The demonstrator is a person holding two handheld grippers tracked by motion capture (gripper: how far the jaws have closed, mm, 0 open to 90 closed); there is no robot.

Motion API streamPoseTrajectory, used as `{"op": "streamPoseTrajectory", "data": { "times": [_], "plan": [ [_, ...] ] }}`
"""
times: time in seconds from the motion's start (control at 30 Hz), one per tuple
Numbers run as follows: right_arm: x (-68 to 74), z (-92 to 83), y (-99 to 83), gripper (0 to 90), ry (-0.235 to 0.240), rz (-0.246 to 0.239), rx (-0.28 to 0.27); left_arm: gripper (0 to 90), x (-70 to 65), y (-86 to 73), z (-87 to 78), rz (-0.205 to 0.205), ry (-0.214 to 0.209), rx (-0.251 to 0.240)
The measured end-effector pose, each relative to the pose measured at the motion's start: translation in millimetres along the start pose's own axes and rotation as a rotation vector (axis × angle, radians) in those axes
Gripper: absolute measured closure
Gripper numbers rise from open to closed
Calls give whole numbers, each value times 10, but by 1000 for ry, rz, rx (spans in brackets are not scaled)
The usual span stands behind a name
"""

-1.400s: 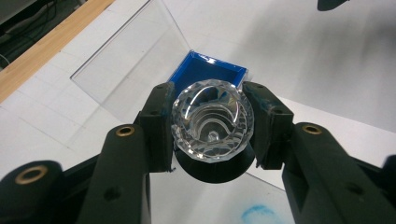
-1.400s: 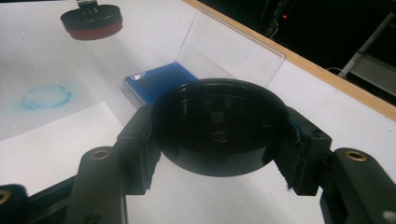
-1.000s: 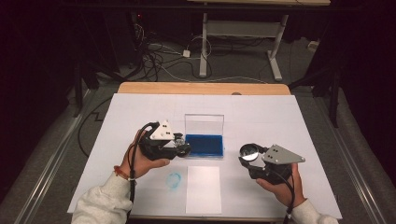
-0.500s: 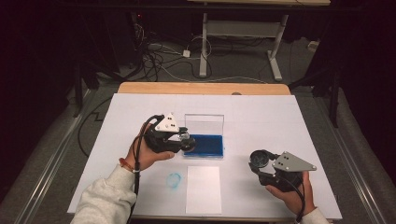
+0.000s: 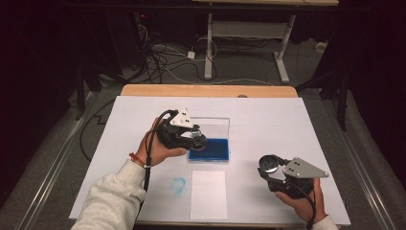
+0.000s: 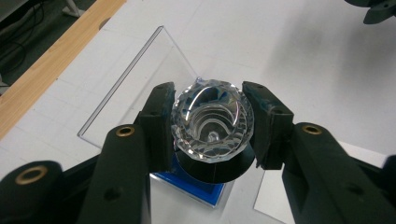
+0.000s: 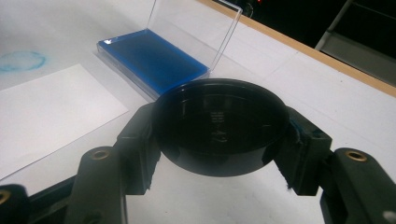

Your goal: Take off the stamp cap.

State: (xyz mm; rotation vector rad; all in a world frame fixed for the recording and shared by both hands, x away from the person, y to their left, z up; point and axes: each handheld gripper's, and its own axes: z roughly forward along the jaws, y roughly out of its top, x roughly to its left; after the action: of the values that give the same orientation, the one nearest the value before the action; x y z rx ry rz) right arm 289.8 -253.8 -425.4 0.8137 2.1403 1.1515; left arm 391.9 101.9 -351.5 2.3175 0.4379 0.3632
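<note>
Table (image 5: 297,120) white-covered, wood far edge, dark room behind; left gripper (image 6: 212,126) jaws clamp crystal knob (image 6: 212,122), right gripper (image 7: 219,140) jaws clamp black disc (image 7: 219,126).

On the tabletop (image 5: 268,115) an open case (image 5: 209,149) lies near the middle with its lid (image 5: 213,125) standing upright along its far edge, and a sheet of paper (image 5: 208,194) lies just before it, toward the person, with a smudge (image 5: 178,184) on the tabletop just left of that sheet. The left gripper (image 5: 198,141) hangs over the case's left end, a faceted stamp (image 6: 212,119) between its fingers (image 6: 156,123). The right gripper (image 5: 268,165) sits well to the right of the case and paper, a round cap (image 7: 219,128) between its fingers (image 7: 137,140).
</note>
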Motion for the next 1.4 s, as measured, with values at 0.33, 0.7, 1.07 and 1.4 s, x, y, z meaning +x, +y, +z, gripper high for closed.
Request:
{"op": "streamPoseTrajectory", "data": {
  "times": [0.33, 0.7, 1.07, 1.4],
  "plan": [
    [12, 25, 1, 387, 10, 0, 3, 550, 54, 80, 133, 1, -16, 35],
    [28, 54, 2, 387, 20, -6, 13, 550, 140, 89, 264, -13, -21, 83],
    [38, 89, -16, 387, 32, -11, 28, 549, 171, 78, 394, -27, -51, 100],
    [55, 120, -23, 387, 42, -15, 41, 549, 185, 55, 507, -39, -38, 137]
  ]
}}
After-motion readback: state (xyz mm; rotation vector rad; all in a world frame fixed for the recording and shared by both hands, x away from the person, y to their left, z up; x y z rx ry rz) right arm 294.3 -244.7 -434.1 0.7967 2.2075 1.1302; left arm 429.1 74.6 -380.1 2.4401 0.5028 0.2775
